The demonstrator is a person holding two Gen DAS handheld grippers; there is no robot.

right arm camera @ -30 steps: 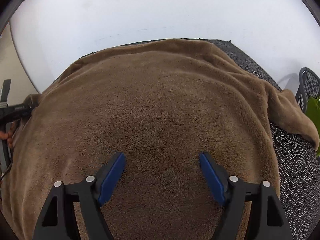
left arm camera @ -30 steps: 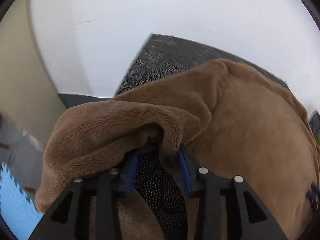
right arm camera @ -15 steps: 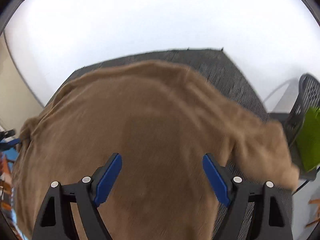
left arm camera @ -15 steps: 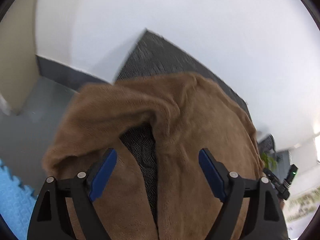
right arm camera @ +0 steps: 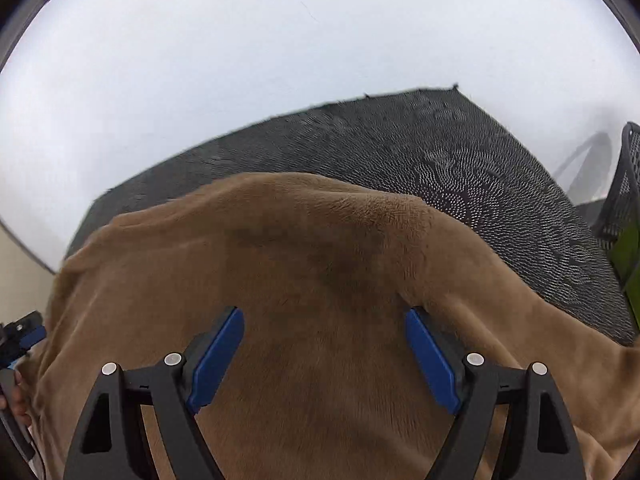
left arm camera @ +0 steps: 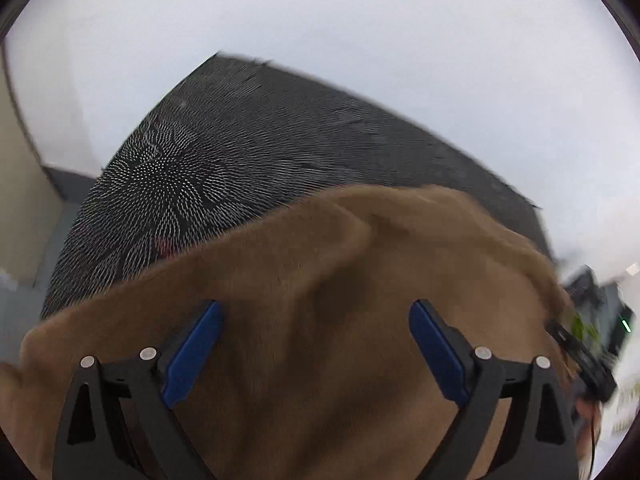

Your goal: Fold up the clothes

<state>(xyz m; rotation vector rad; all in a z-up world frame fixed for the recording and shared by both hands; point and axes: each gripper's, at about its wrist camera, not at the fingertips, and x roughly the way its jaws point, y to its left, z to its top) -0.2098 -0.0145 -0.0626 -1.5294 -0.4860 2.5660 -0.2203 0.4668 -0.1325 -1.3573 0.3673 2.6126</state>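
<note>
Between the blue pads of the left gripper [left arm camera: 314, 354] lies only the soft brown fleece garment [left arm camera: 320, 288]; the fingers [left arm camera: 192, 352] stand wide apart and grip nothing, with the nap of the cloth showing in the gap. The right gripper [right arm camera: 322, 354] is the same: its two blue-padded fingers [right arm camera: 430, 360] are spread above the fleece, nothing pinched between them, though the right-hand pad sits close against a raised fold of the fabric.

The brown fleece garment [right arm camera: 320, 272] covers the near part of a dark grey table cover patterned with fine white dots in swirls [left arm camera: 224, 152], leaving the far part of that surface bare. In the left wrist view a ridge runs up the cloth from between the fingers toward its far edge; the picture is blurred there. In the right wrist view the garment's far edge forms a rounded hump, and a flap trails away to the right over the dotted cover [right arm camera: 500, 184].

A plain white wall [right arm camera: 280, 60] rises behind the table. At the right edge of the right wrist view stands a black mesh basket [right arm camera: 624, 192] holding something green [right arm camera: 630, 264]. The other gripper shows at the left edge of that view.
</note>
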